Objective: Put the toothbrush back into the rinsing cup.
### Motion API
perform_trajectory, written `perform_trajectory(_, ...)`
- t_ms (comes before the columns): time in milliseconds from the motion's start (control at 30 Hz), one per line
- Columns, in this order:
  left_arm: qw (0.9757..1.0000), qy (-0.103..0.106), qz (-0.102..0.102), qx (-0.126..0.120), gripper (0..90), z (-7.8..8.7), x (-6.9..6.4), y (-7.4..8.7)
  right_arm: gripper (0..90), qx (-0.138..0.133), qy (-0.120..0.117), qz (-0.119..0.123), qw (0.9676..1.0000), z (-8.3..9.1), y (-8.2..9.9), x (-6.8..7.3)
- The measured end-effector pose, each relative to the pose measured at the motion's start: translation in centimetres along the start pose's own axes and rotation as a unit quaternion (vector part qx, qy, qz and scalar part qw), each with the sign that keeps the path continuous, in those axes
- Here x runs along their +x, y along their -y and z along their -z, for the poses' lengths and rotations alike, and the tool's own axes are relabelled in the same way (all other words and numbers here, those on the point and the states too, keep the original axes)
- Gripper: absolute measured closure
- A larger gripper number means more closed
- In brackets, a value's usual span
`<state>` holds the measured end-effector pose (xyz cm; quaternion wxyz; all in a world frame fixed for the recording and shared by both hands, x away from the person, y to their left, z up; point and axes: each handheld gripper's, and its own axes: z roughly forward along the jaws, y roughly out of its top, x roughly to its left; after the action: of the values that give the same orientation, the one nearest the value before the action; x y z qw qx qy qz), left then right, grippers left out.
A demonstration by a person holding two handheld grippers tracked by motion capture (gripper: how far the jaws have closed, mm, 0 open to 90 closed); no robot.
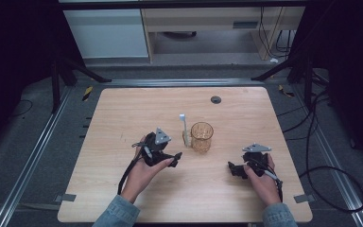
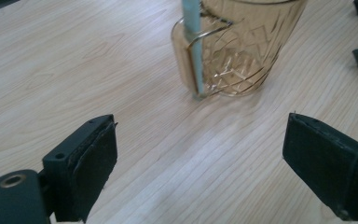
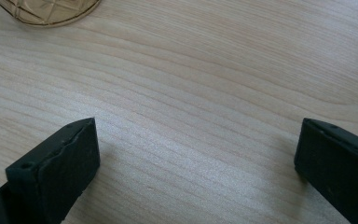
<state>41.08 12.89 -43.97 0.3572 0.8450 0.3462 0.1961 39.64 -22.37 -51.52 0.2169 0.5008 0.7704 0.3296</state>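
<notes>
While my left hand-held gripper (image 2: 200,154) gapes empty near the amber glass mug (image 2: 235,46), my right hand-held gripper (image 3: 196,163) rests open on the bench (image 1: 123,113).

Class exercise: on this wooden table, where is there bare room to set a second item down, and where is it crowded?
Bare wood spans the far part of the table behind the amber glass mug, up to the dark grommet, and the near edge between the sleeves. Crowded: the middle, where the left gripper, mug, pale stick and right gripper sit.
</notes>
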Motion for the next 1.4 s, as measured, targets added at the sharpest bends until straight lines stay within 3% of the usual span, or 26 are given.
perform_trajectory(333,0.9986,-0.021,0.035,0.032,9.1,0.6,3.5,2.0,0.3,0.0,0.0,0.0,1.0,0.0,0.0,0.0)
perform_trajectory(733,0.9931,-0.051,0.077,0.073,8.8,0.7,7.9,5.1,0.4,0.0,0.0,0.0,1.0,0.0,0.0,0.0)
perform_trajectory(933,0.9906,-0.071,0.092,0.072,8.6,1.5,9.7,6.1,0.4,0.0,0.0,0.0,1.0,0.0,0.0,0.0)
perform_trajectory(1100,0.9858,-0.098,0.116,0.073,7.0,2.2,11.7,7.4,0.3,0.0,0.0,0.0,1.0,0.0,0.0,0.0)
perform_trajectory(1200,0.9845,-0.097,0.131,0.064,6.4,2.5,12.7,8.3,0.4,0.0,0.0,0.0,1.0,0.0,0.0,0.0)
perform_trajectory(1400,0.9827,-0.101,0.142,0.062,5.3,2.8,14.1,9.7,0.3,0.0,0.0,0.0,1.0,0.0,0.0,0.0)
